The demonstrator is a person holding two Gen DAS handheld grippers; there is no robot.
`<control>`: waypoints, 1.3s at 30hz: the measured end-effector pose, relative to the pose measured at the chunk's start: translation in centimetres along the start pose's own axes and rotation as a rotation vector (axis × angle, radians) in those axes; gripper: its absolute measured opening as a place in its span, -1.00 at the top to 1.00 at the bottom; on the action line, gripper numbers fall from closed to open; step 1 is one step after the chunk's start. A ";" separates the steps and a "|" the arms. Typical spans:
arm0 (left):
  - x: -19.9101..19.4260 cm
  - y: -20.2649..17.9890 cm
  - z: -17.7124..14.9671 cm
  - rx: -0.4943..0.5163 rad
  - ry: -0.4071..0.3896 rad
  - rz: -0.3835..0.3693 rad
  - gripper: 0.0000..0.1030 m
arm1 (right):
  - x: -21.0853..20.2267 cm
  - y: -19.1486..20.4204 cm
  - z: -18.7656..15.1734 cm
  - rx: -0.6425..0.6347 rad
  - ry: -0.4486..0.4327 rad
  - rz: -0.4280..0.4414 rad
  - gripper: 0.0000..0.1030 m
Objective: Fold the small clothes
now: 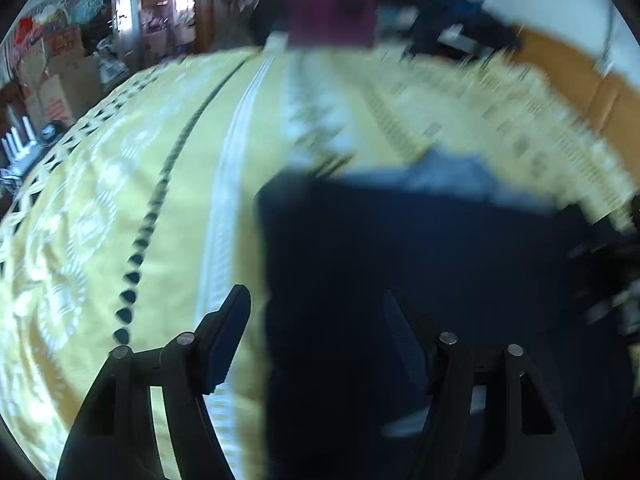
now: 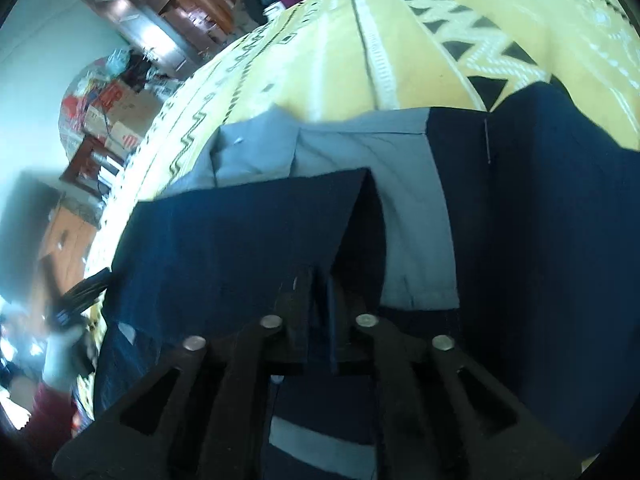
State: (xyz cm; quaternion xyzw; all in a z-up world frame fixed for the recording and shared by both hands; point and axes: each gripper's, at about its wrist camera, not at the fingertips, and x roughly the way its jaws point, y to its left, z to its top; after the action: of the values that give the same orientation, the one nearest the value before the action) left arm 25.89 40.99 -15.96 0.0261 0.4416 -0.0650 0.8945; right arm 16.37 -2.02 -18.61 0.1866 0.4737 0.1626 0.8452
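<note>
Blurred by motion across most of the left wrist view, sharpest at the lower left. Far left, past the bed's edge: cardboard boxes (image 1: 60,80) and clutter, too smeared to name further. Bed (image 1: 120,208) covered in a yellow patterned spread with a line of dark triangles and a pale stripe. Left tongs (image 1: 316,312) spread wide, nothing between the fingers; left finger over the yellow spread, right finger over dark cloth, hard to separate from it. Navy garment (image 1: 420,264) filling the lower right of that view, its left edge running just right of the left finger; a grey-blue strip along its far edge, smeared. Bottom and right side of the garment cut off by the lens rim. At the top, a maroon cloth (image 1: 332,12) beyond the bed's far edge, shape unclear.

Right wrist view sharper. Lower left: the other tongs (image 2: 80,292) as a dark blur, and a maroon sleeve (image 2: 48,412), both hard to read. Garment (image 2: 240,248) spread on the bed (image 2: 320,52), near the left edge of the spread; navy outside, grey-blue lining (image 2: 408,184) showing in the middle where a flap is lifted. Right tongs (image 2: 320,300) pinched together on a fold of the navy garment, fingertips partly buried in cloth. Lower edge of the garment hidden behind the tongs' frame.
</note>
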 end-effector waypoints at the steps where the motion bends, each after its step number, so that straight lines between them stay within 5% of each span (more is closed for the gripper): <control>1: 2.3 0.9 -0.6 -0.001 0.085 0.080 -0.34 | -0.4 0.3 -0.3 -0.016 -0.005 -0.014 0.33; 3: 3.4 3.8 -1.5 -0.126 0.108 0.042 -0.39 | -1.2 0.9 -0.4 -0.042 -0.022 -0.034 0.23; 4: 2.5 4.9 -1.4 -0.177 0.106 0.045 -0.18 | -2.0 1.3 -0.4 -0.059 -0.032 -0.040 0.23; 6: -0.9 5.6 -0.6 -0.208 0.066 0.052 -0.04 | -4.5 2.7 -0.4 -0.111 -0.075 -0.044 0.23; 8: -5.4 5.4 0.3 -0.225 -0.007 -0.040 -0.04 | -8.1 5.1 0.0 -0.183 -0.138 -0.030 0.23; 11: -15.3 2.8 2.2 -0.180 -0.170 -0.124 -0.14 | -15.0 9.7 0.4 -0.276 -0.275 0.025 0.14; 14: -27.2 -1.0 2.6 -0.141 -0.377 -0.244 -0.27 | -22.3 14.5 -0.2 -0.352 -0.431 0.086 -0.22; 16: -34.1 -3.1 1.9 -0.116 -0.506 -0.293 -0.42 | -26.2 17.5 -1.2 -0.395 -0.518 0.130 -0.52; 21: -48.0 -6.4 -2.0 -0.066 -0.711 -0.369 -0.63 | -33.7 23.4 -5.4 -0.496 -0.658 0.238 -0.76; 27: -60.8 -6.8 -5.2 -0.015 -0.897 -0.428 -0.83 | -39.1 26.6 -9.2 -0.530 -0.738 0.283 -0.86; 36: -74.9 -7.5 -6.9 0.068 -1.107 -0.569 -0.97 | -48.0 28.6 -11.7 -0.503 -0.834 0.502 -0.90; 39: -78.9 -8.1 -7.3 0.117 -1.180 -0.541 -1.00 | -52.6 28.9 -11.5 -0.509 -0.901 0.567 -1.00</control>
State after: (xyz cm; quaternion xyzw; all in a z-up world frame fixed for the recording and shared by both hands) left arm -28.43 41.06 42.30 -0.0772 -0.1373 -0.3151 0.9359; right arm -22.55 1.39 28.36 0.1480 -0.0543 0.3953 0.9049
